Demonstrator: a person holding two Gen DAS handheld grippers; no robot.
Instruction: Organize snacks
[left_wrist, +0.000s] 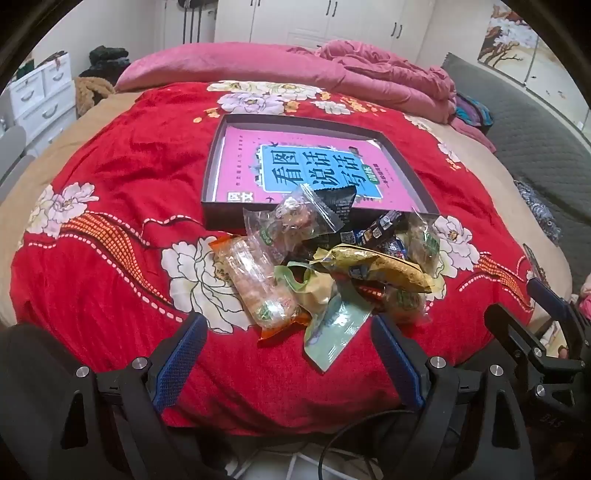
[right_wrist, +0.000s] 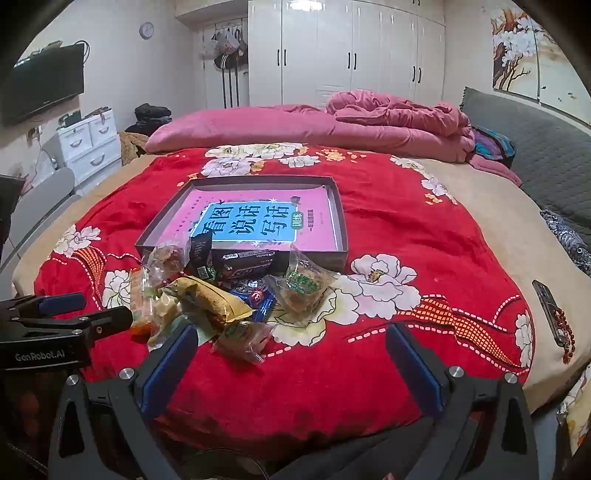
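The snack pile (left_wrist: 325, 266) lies on the red bedspread (left_wrist: 110, 206), touching the near wall of the shallow box (left_wrist: 210, 162). The yellow packet (left_wrist: 380, 267) runs lengthwise left to right. Left gripper (left_wrist: 291, 354) and right gripper (right_wrist: 291, 363) hover empty, jaws spread wide.

The red blanket (left_wrist: 122, 206) on the bed is soft, plush cloth with a matt nap and a printed flower pattern. The pink quilt (right_wrist: 399, 122) behind it looks like velvety cloth, crumpled. The shallow box (left_wrist: 218, 155) seems to be dark matt cardboard, and the pink book (right_wrist: 258, 218) lying in it has a smooth, slightly shiny paper cover. The snack packets (left_wrist: 314, 266) are thin crinkled plastic film, some clear and glossy, one yellow, one pale green. Each claw is matt black plastic with shiny metal screws; the left claw (left_wrist: 288, 362) and right claw (right_wrist: 291, 365) carry blue pads (left_wrist: 181, 358) with a rough dotted texture.
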